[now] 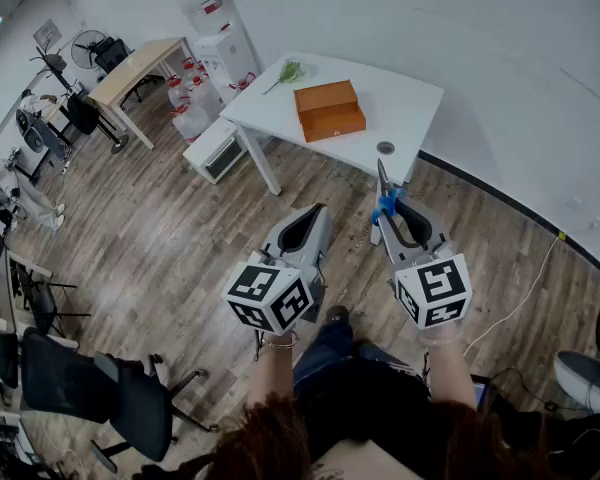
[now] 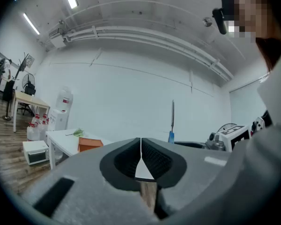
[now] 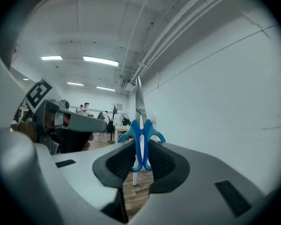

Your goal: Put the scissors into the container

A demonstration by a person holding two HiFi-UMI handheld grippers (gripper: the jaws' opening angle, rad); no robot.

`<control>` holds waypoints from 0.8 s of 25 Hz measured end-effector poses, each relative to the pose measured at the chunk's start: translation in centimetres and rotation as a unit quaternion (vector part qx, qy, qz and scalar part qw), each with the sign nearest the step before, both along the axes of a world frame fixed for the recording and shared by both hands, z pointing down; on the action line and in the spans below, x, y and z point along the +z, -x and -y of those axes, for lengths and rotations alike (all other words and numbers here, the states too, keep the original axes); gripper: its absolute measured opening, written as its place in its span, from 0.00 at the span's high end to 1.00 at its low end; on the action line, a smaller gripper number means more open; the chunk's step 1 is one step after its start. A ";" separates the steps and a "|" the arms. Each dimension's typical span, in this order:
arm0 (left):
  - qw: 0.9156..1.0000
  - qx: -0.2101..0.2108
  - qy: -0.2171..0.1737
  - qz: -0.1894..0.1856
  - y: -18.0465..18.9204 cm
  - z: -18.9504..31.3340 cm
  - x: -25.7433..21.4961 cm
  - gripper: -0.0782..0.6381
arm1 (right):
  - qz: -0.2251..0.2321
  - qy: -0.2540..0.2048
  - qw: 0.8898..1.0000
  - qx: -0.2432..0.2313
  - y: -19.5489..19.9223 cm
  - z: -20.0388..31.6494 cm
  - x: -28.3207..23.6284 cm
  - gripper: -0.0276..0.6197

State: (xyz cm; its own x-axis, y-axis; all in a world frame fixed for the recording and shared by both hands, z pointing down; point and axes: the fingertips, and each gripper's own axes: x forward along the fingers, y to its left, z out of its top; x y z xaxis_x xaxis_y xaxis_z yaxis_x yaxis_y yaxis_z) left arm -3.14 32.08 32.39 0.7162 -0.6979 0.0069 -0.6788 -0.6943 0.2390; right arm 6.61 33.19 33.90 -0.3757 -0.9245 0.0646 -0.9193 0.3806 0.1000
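My right gripper [image 1: 388, 213] [image 3: 140, 150] is shut on the blue handles of a pair of scissors [image 3: 139, 125] [image 1: 383, 196]; the steel blades point up and away from me. The scissors [image 2: 172, 122] also show upright in the left gripper view. An orange open box, the container [image 1: 329, 110] [image 2: 89, 144], lies on a white table [image 1: 400, 98] well ahead of both grippers. My left gripper [image 1: 315, 216] [image 2: 140, 146] is shut with nothing between its pads, held level with the right one above the wooden floor.
A green sprig [image 1: 288, 71] and a small round dark item [image 1: 385, 148] lie on the white table. A water dispenser [image 1: 220, 38], bottles [image 1: 190, 93] and a low white cabinet [image 1: 216, 150] stand left of it. Office chairs [image 1: 100, 388] are at my near left.
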 end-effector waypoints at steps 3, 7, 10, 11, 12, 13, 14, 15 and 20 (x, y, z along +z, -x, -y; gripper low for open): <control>1.000 0.000 -0.001 -0.001 0.4 -0.2 -0.1 0.86 | 0.008 -0.005 1.000 0.001 0.2 -0.2 -0.3 0.84; 1.000 0.004 0.001 0.000 0.4 0.2 0.1 0.86 | 0.024 -0.012 1.000 0.001 0.3 0.3 -0.5 0.84; 1.000 0.010 0.003 -0.002 0.6 0.8 0.1 0.86 | 0.010 -0.016 1.000 0.004 0.7 1.2 -0.5 0.84; 1.000 0.011 0.003 -0.002 0.7 1.1 0.2 0.86 | 0.009 -0.016 1.000 0.004 0.8 1.5 -0.5 0.84; 1.000 0.012 0.004 -0.002 0.9 1.4 0.3 0.86 | 0.010 -0.016 1.000 0.003 1.0 1.8 -0.4 0.84; 1.000 0.014 0.005 0.000 1.0 1.8 0.4 0.86 | 0.013 -0.016 1.000 0.003 1.2 2.1 -0.4 0.84; 1.000 0.015 0.006 0.002 1.1 2.3 0.6 0.86 | 0.015 -0.016 1.000 0.002 1.3 2.6 -0.3 0.84; 1.000 0.015 0.007 0.004 1.2 2.8 0.9 0.86 | 0.016 -0.014 1.000 0.002 1.4 3.2 -0.1 0.84; 1.000 0.012 0.011 0.003 2.2 5.9 1.3 0.86 | 0.018 0.001 1.000 0.001 2.2 6.0 0.7 0.84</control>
State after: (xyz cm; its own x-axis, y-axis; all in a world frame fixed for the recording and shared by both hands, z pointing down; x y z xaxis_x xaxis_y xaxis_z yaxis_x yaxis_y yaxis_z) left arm -5.37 26.16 33.73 0.7327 -0.6800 0.0263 -0.6634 -0.7051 0.2505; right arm 4.42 27.19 34.63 -0.3763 -0.9250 0.0524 -0.9230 0.3792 0.0662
